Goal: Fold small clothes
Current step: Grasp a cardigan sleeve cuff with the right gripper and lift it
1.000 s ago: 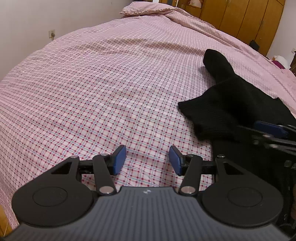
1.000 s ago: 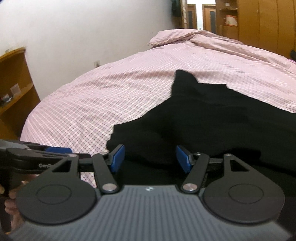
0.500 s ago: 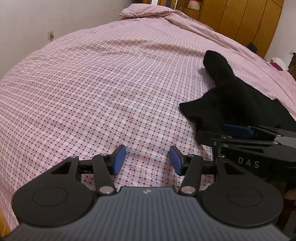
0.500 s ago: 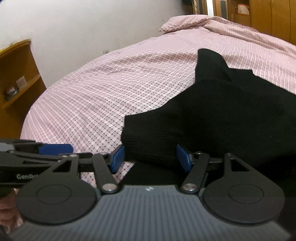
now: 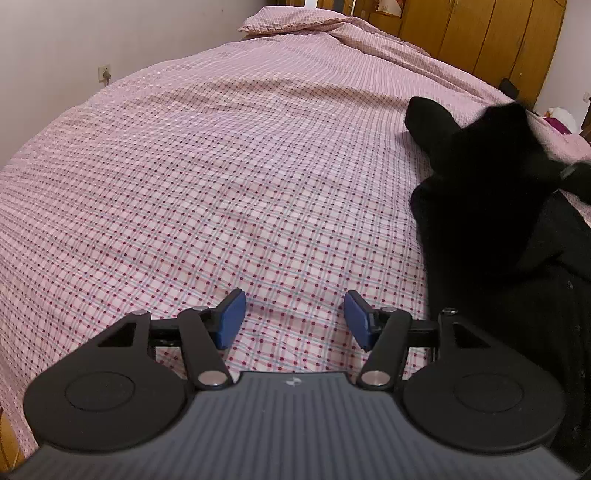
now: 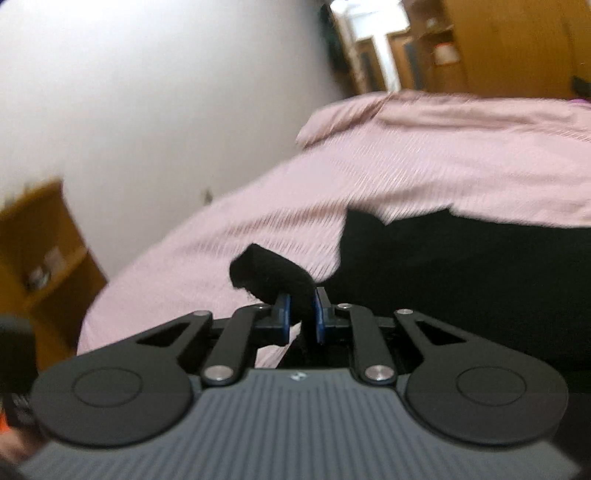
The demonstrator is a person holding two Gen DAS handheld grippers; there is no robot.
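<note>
A black knit garment (image 5: 491, 206) lies on the pink checked bedspread (image 5: 229, 177), at the right of the left wrist view. One part of it is raised off the bed. My left gripper (image 5: 293, 319) is open and empty, low over the bedspread, left of the garment. In the blurred right wrist view my right gripper (image 6: 301, 314) is shut on a fold of the black garment (image 6: 273, 277) and holds it lifted above the bed. The rest of the garment (image 6: 461, 277) lies beyond it to the right.
A pillow (image 5: 291, 22) lies at the head of the bed. Wooden wardrobes (image 5: 476, 33) stand behind the bed. A wooden shelf unit (image 6: 44, 251) stands at the left near the white wall (image 6: 155, 96).
My right gripper has shut on the garment's near edge and lifted it up and to the right. My left gripper has stayed open over the bedspread.
</note>
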